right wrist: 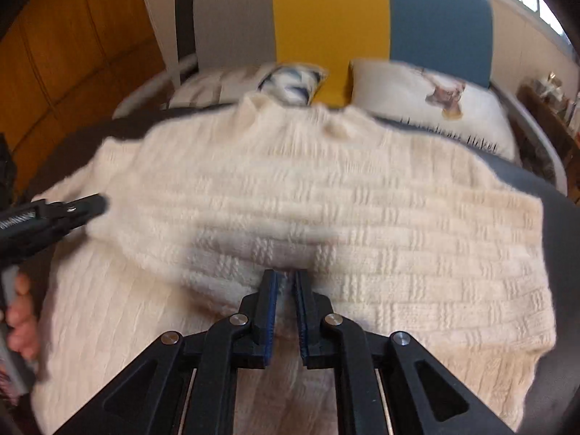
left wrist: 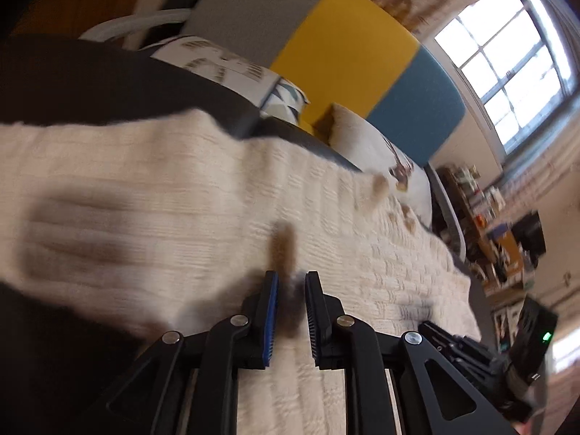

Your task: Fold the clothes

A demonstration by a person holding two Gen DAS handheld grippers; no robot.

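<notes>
Because the cream-white chunky knitted sweater (right wrist: 290, 195) is thick, soft and loosely ribbed, I judge it limp and fairly heavy for cloth: it will sag and stretch between any two holds, and the coarse knit should not slip much against ribbed pads. It lies spread over the dark grey bedcover (right wrist: 554, 217) of a bed, its far edge toward the white pillow printed with a brown animal (right wrist: 435, 98) and the grey, yellow and blue panelled headboard (right wrist: 326, 11).

The right gripper (right wrist: 286, 279) has its jaws nearly pressed together, pinching a raised fold of the knit near the sweater's middle. The left gripper (left wrist: 291, 282), seen from the right wrist view at the sweater's left edge, has its jaws drawn close around a brownish, blurred bit of something. It may be a tag or trim of the sweater, but motion blur keeps me from telling what it is.

Holds are best taken at hems, cuffs or shoulder seams, where the knit is doubled and firmer, with both grippers level so that the weight does not drag one side out of line.
</notes>
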